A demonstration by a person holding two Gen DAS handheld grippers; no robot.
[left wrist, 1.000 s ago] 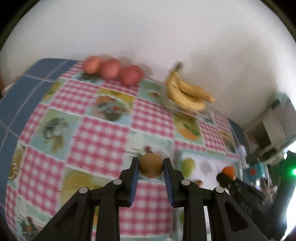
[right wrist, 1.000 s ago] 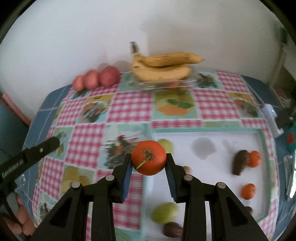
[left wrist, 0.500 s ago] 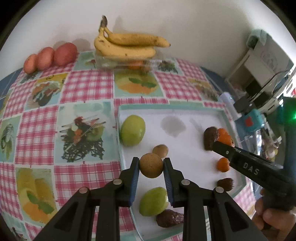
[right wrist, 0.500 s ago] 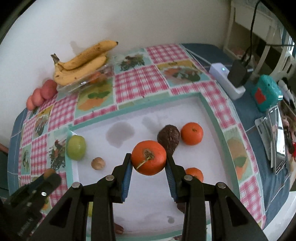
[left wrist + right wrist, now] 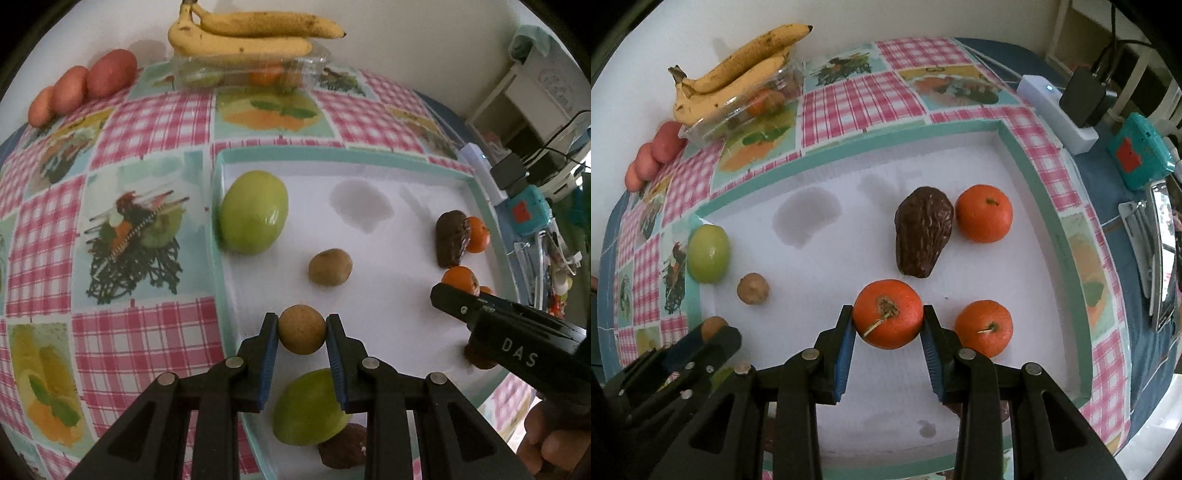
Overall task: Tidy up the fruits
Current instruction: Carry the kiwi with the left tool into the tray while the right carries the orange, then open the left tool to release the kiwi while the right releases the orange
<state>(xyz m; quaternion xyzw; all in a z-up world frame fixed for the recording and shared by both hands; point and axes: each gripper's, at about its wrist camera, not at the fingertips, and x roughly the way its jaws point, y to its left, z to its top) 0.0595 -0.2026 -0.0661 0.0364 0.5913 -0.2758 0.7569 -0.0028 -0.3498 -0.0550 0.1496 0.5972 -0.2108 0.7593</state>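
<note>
My left gripper point(image 5: 302, 330) is shut on a small round brown fruit point(image 5: 302, 328) above the near left part of the white tray point(image 5: 332, 157). My right gripper point(image 5: 887, 319) is shut on an orange point(image 5: 887, 314) above the tray's near middle point(image 5: 849, 147). In the tray lie a green fruit point(image 5: 254, 212), a second green fruit point(image 5: 309, 408), a small brown fruit point(image 5: 330, 266), a dark wrinkled fruit point(image 5: 922, 230) and two oranges point(image 5: 984, 213) point(image 5: 983, 328). The right gripper also shows in the left wrist view point(image 5: 439, 293).
A banana bunch point(image 5: 255, 37) lies on a clear plastic box point(image 5: 251, 72) at the back by the wall. Three reddish fruits point(image 5: 85, 85) sit at the back left. A white power strip point(image 5: 1056, 110), a teal device point(image 5: 1141, 155) and cables lie right of the tray.
Both grippers have moved forward and lower over the tray, each still holding its fruit. The tray's fruits look closer and larger.
</note>
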